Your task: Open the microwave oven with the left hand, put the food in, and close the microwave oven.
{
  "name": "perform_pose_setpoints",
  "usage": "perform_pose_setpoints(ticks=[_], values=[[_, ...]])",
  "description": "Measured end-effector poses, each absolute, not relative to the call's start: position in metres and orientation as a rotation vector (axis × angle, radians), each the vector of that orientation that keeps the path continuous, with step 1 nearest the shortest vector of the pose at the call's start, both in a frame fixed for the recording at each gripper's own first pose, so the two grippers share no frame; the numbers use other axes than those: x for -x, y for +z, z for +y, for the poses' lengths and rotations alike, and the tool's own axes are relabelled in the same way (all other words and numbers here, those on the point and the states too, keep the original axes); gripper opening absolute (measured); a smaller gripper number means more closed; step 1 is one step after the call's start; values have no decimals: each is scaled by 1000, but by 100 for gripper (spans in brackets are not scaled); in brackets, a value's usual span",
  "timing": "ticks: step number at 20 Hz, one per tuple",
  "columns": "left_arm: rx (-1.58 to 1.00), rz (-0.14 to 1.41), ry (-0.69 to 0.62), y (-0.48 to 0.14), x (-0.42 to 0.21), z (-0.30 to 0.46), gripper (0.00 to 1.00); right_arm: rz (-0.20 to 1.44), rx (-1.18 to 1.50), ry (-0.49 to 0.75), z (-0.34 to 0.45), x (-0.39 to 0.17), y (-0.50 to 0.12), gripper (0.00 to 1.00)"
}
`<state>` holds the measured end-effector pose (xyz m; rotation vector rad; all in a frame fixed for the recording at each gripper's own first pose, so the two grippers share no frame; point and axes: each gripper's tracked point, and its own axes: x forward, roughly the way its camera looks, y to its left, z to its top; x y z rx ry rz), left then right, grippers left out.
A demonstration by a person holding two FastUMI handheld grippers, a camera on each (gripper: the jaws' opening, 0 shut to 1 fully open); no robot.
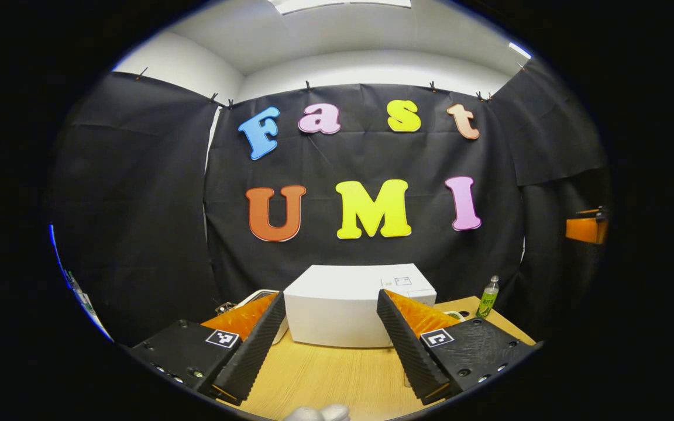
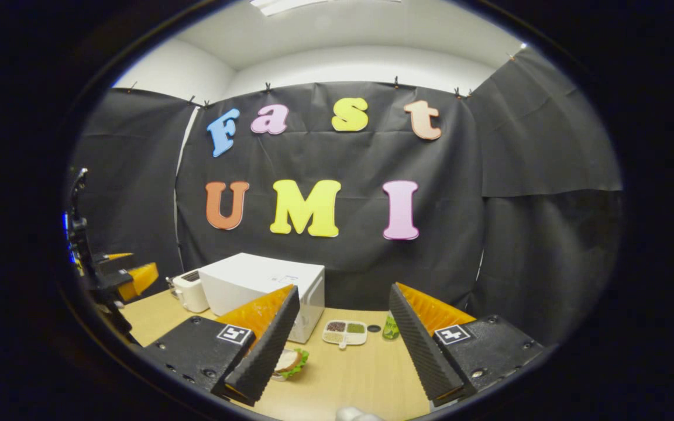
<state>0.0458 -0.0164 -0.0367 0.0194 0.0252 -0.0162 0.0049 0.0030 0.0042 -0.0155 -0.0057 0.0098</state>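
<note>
A: Where does the microwave [image 1: 346,304] sit from us?

B: Straight ahead of our left gripper [image 1: 331,339], a smooth white box resting on the wooden table [image 1: 337,374], long side running across our view, door shut. Fingers spread wide, nothing between them.

A: And the right gripper [image 2: 343,345]?

B: Also spread apart and empty. The food [image 2: 289,361], a sandwich with leafy green edges, lies just beside its left finger, near the microwave's front corner.

A: So we judge the left gripper better placed for the door.
</note>
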Motion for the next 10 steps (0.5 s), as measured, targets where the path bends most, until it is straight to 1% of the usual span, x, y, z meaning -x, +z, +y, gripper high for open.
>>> perform_pose_setpoints(ticks=[2, 7, 10], values=[[-24, 28, -52, -57, -68, -35, 96, 0, 24, -6, -2, -7, 3, 98], [29, 128, -156, -140, -139, -96, 96, 20, 45, -91, -21, 2, 3, 98], [-8, 170, -172, -189, -192, -125, 96, 50, 58, -142, -32, 7, -3, 98]])
